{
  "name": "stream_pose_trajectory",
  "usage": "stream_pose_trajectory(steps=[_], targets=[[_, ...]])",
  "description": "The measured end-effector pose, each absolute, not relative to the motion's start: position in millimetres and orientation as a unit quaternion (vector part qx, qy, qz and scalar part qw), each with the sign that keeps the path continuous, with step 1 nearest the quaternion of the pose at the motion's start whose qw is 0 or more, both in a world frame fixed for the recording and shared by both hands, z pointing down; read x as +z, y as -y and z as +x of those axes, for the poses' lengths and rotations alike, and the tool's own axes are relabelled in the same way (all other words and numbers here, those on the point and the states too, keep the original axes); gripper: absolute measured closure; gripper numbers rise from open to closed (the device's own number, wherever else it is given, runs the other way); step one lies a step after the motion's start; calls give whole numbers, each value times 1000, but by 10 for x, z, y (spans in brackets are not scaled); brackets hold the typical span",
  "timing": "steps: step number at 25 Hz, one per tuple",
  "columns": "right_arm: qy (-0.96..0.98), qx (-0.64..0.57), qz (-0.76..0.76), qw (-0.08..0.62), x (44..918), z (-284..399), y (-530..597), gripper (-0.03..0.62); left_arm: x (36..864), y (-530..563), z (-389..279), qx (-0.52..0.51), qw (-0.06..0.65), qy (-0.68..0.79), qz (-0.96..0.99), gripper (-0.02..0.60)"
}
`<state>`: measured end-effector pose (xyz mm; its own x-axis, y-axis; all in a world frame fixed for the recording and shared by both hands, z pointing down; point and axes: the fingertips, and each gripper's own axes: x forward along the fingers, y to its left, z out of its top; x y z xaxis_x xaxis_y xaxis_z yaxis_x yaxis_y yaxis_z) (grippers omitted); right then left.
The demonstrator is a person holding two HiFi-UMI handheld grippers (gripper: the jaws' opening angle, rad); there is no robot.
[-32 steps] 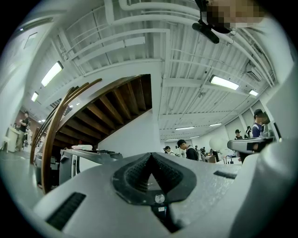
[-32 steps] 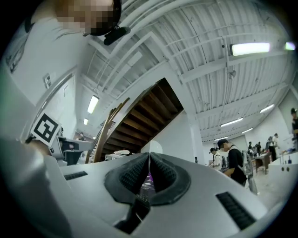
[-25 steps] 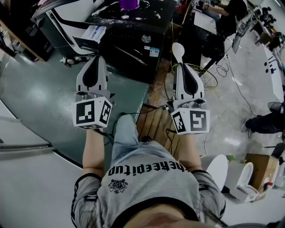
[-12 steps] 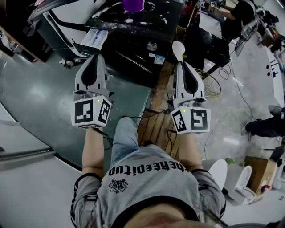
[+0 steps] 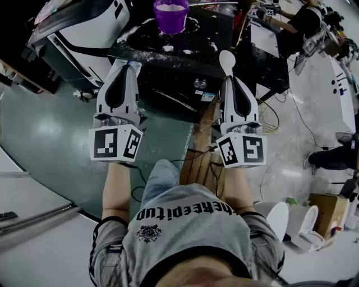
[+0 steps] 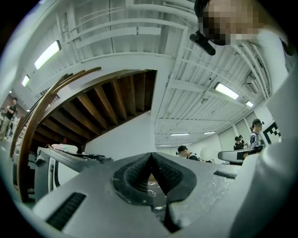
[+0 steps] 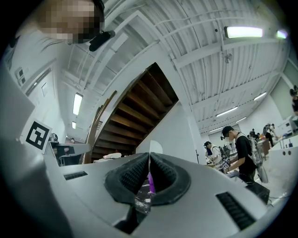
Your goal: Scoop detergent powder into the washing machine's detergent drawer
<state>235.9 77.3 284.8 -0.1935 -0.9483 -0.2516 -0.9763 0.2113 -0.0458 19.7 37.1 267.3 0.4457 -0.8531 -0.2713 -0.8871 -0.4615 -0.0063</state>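
Note:
In the head view a purple cup (image 5: 171, 13) filled with white powder stands on a black table (image 5: 213, 31) dusted with spilled powder. A white washing machine (image 5: 84, 25) sits left of the table; I cannot make out its drawer. My right gripper (image 5: 229, 75) is shut on the handle of a white spoon (image 5: 226, 59), whose bowl points at the table's near edge. From the right gripper view (image 7: 149, 160) the spoon's (image 7: 155, 148) bowl rises just past the closed pads. My left gripper (image 5: 128, 63) hovers at the table's near left corner, shut and empty (image 6: 151, 160).
A wooden strip (image 5: 197, 150) and cables (image 5: 270, 98) lie on the floor below the grippers. A person (image 5: 300, 19) works at a desk at the back right. White fixtures (image 5: 297, 220) and a cardboard box (image 5: 328, 208) stand at the lower right.
The table and purple cup have come further into view and nearer. Both grippers have moved forward to the table's near edge, the spoon still held in the right one.

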Motion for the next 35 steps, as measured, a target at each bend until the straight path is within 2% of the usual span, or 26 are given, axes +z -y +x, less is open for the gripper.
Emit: stream_pose_trajectory(steps=[7,13,35], targets=[[-757,61,-641,109,2533,2044,-331,586,2375,190,-90,124,29,-495,-859,578],[-746,57,-655,106,2383,1947,-108,586,2245,506,-198,92,63,-507,-855,578],[-748,57,-652,111,2289,1746,154,586,2154,727,-438,97,73,-505,-855,578]])
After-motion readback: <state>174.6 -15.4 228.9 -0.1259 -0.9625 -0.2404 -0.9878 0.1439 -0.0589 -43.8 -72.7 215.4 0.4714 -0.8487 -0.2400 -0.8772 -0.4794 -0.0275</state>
